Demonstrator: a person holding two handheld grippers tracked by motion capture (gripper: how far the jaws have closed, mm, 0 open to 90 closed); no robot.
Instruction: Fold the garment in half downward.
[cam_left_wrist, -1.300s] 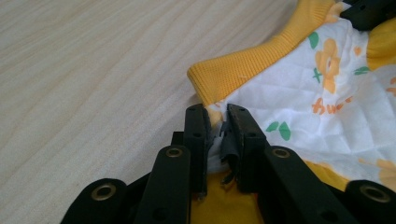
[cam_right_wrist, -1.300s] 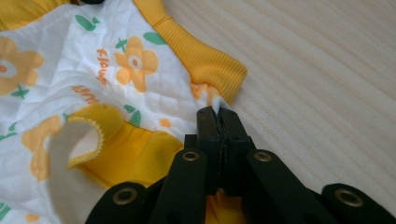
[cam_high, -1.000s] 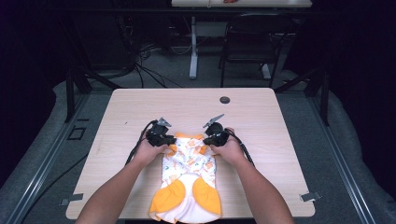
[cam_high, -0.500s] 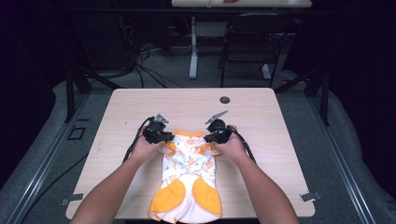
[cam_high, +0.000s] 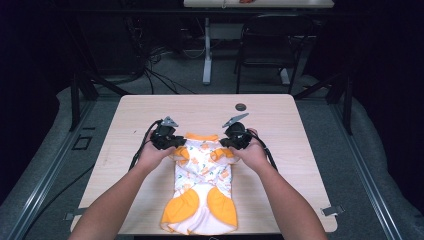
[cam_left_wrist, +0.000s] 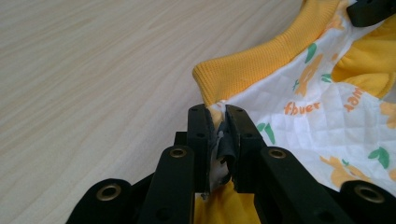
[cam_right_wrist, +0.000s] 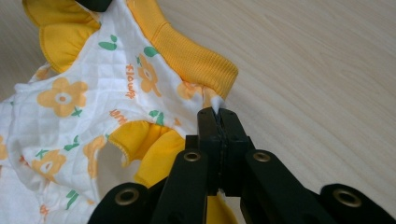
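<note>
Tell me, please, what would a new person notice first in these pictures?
First is the small white garment with orange flowers and yellow trim, lying in the middle of the pale wooden table. The left gripper and the right gripper each pinch a corner of it beside the yellow ribbed collar, at the end away from the person. A small dark round thing sits near the far edge.

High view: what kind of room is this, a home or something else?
Probably a lab or recording studio, not a home: a bare wooden table on a grey mat, loose cables on the floor behind, a metal frame around it, dark surroundings.
</note>
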